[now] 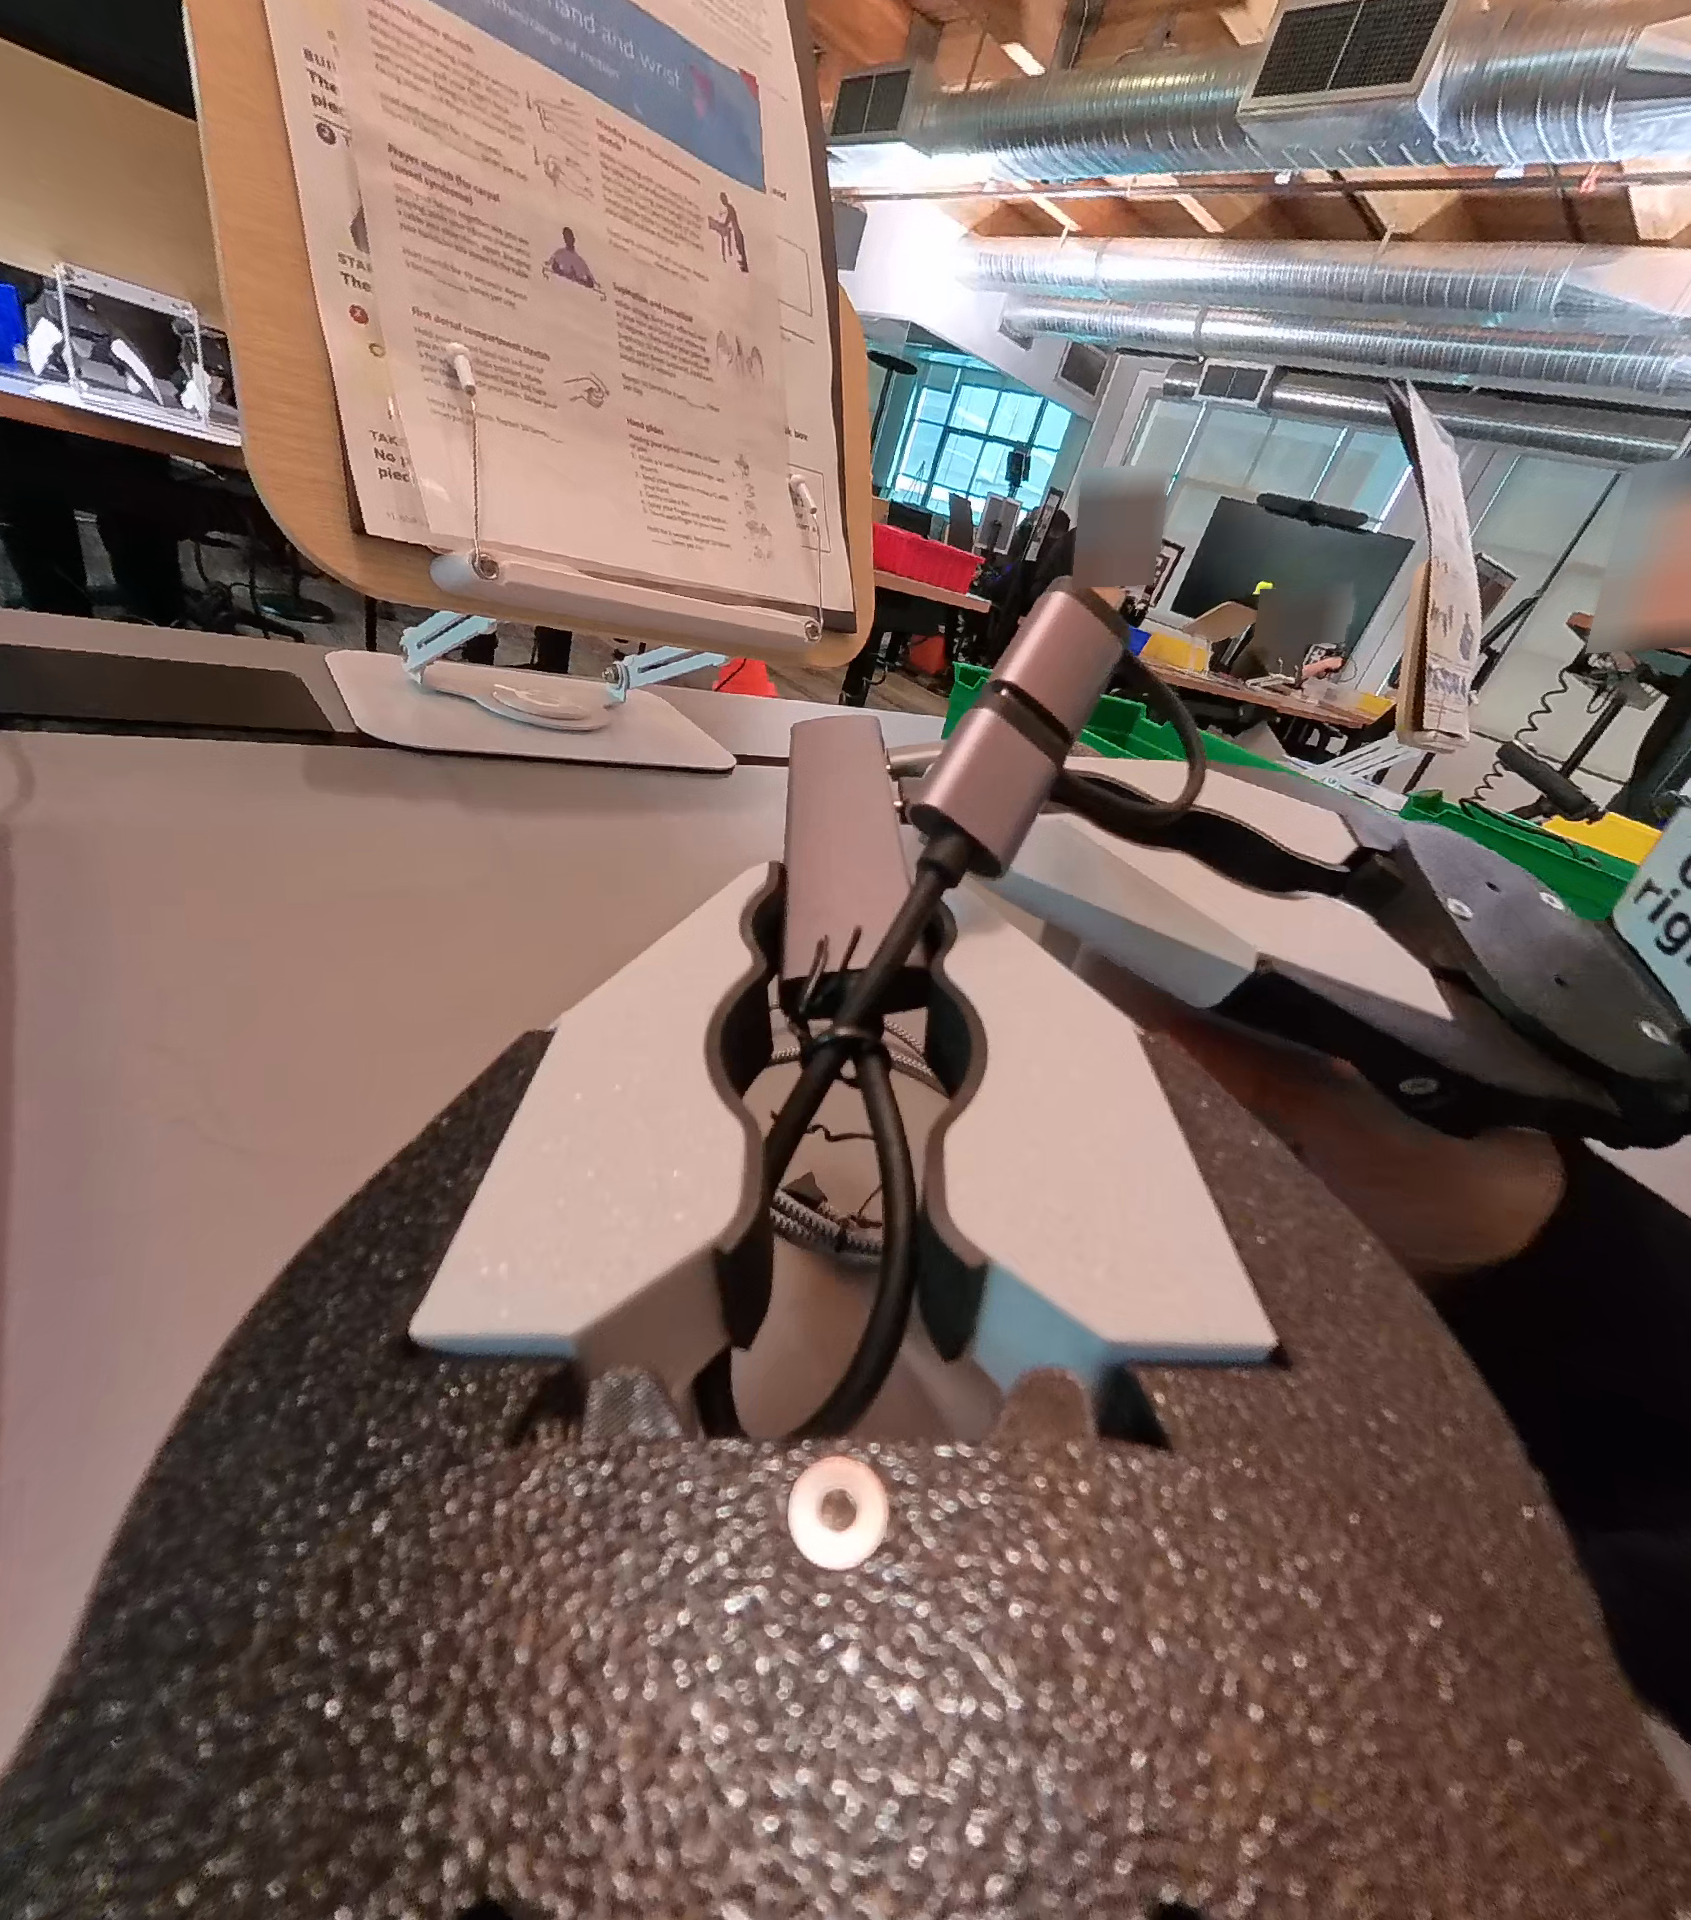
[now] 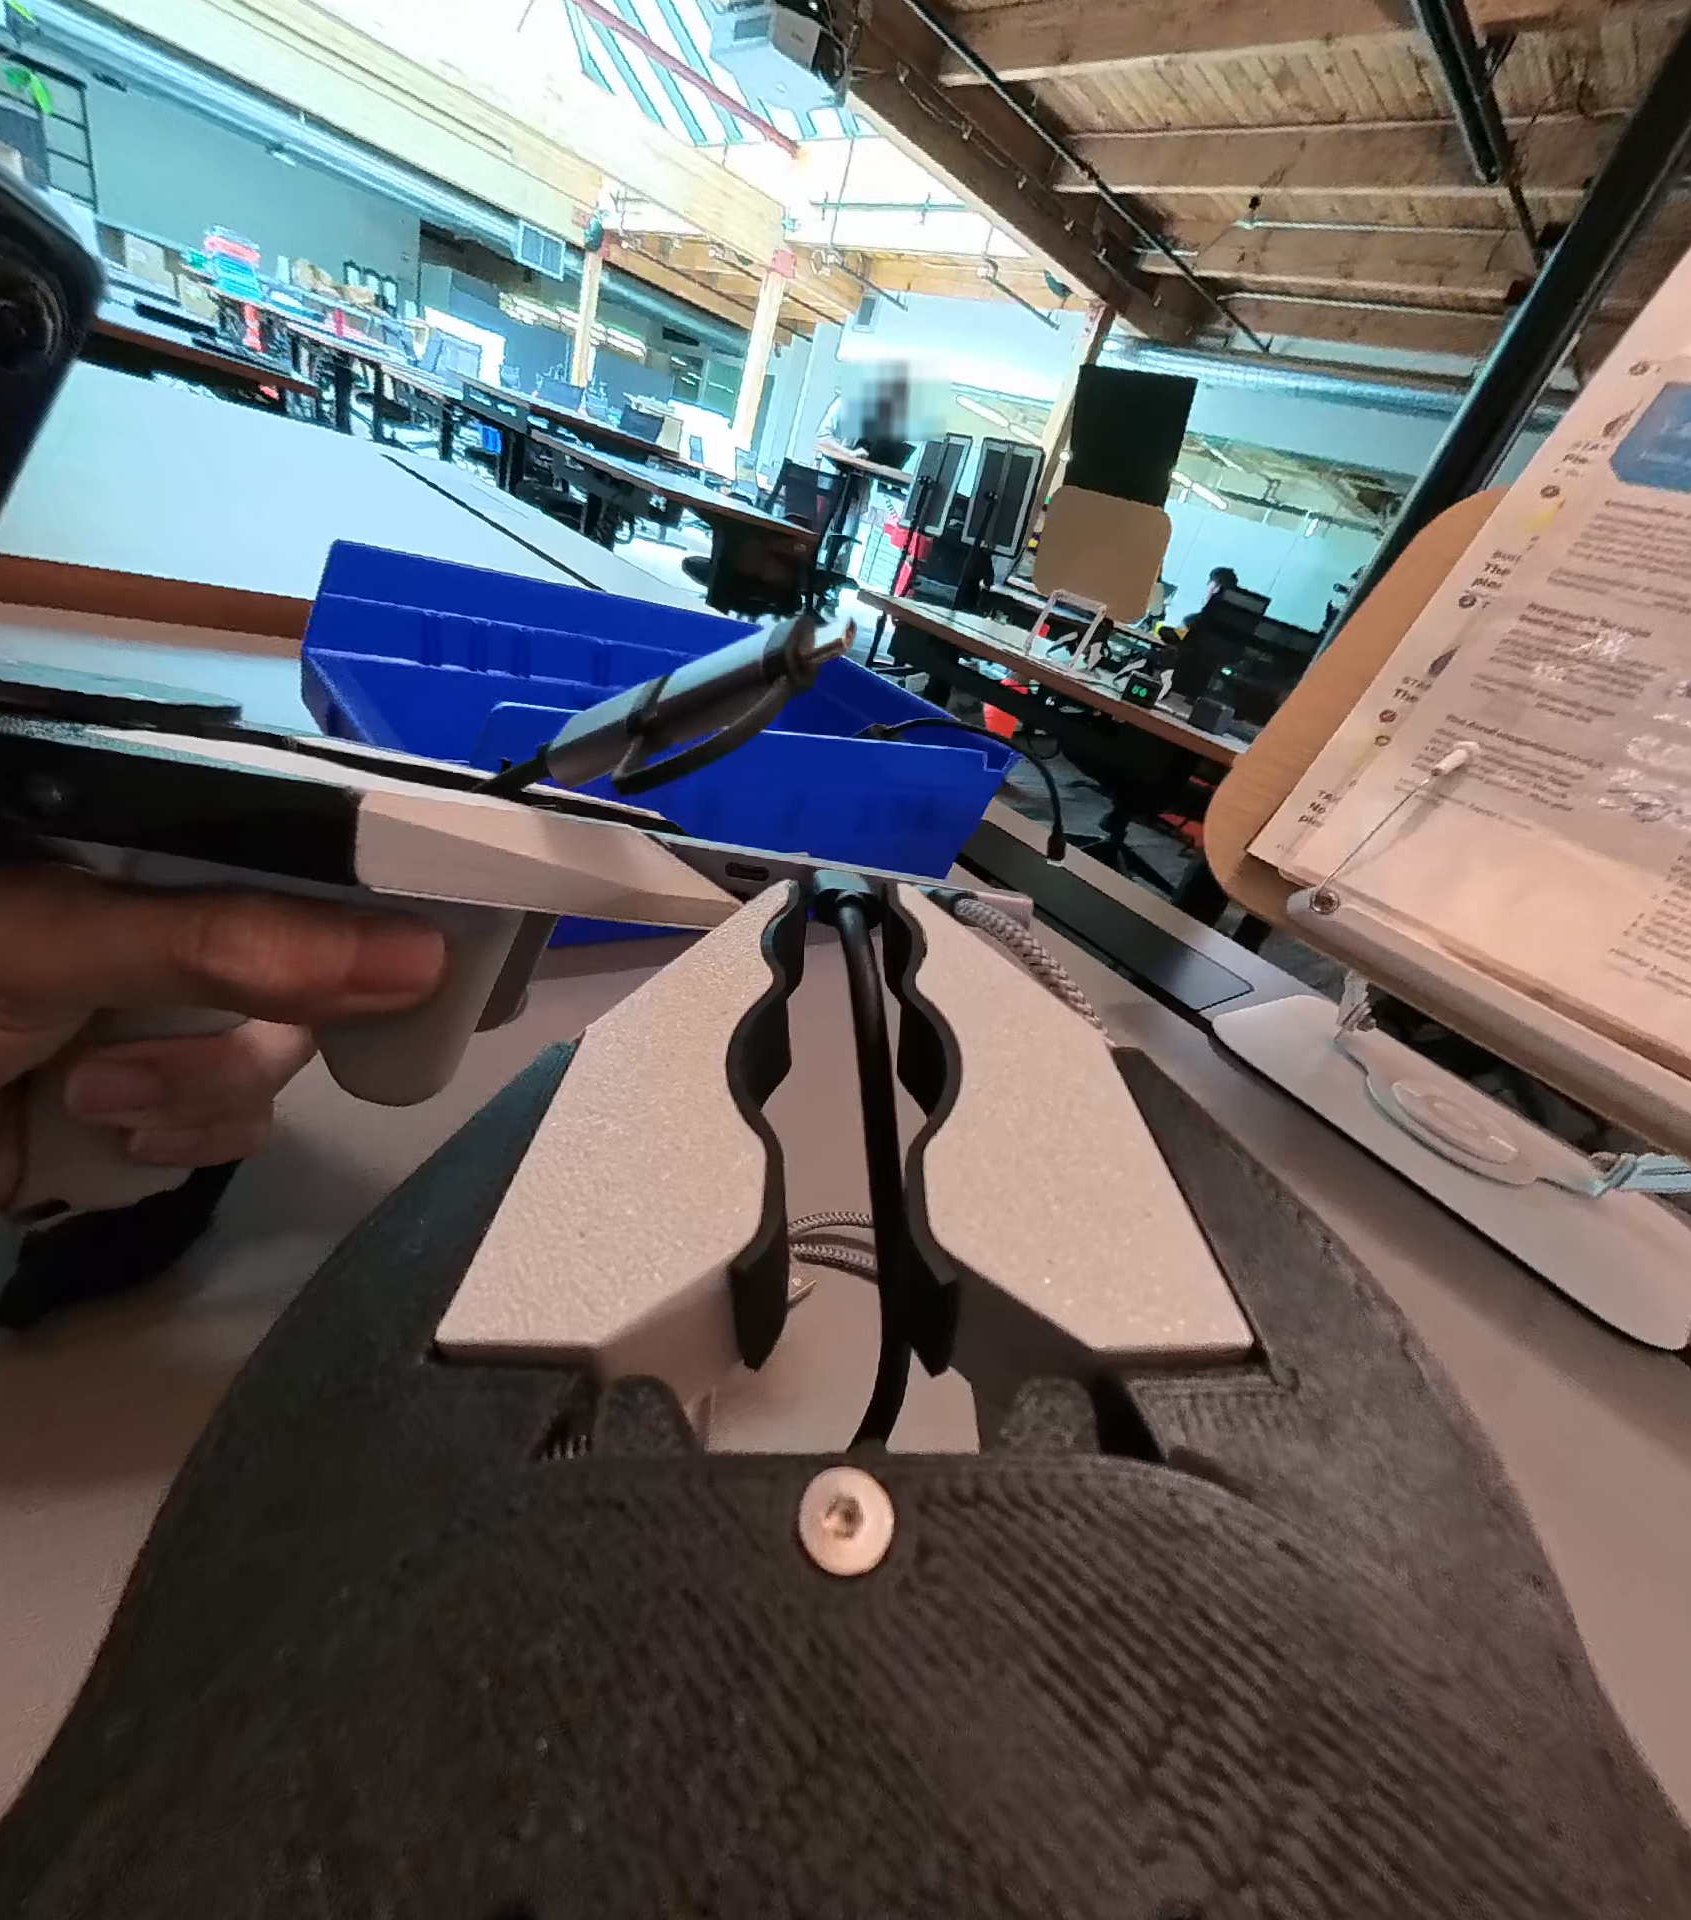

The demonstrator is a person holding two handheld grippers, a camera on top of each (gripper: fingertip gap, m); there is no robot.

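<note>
Left wrist view: your left gripper [image 1: 846,935] nearly closed, clamping flat grey metal hub [image 1: 836,831] with thin black cable [image 1: 882,1174] looped between fingers. Grey cylindrical plug adapter [image 1: 1023,727] sticks up beyond tips. Right gripper [image 1: 1236,914] reaches in from right, just beside adapter.

Right wrist view: your right gripper [image 2: 846,894] nearly closed, pinching same black cable [image 2: 872,1039]. Blue plastic bin [image 2: 612,707] behind on grey table [image 2: 197,1403]; wooden document stand [image 2: 1340,727] to right.
</note>
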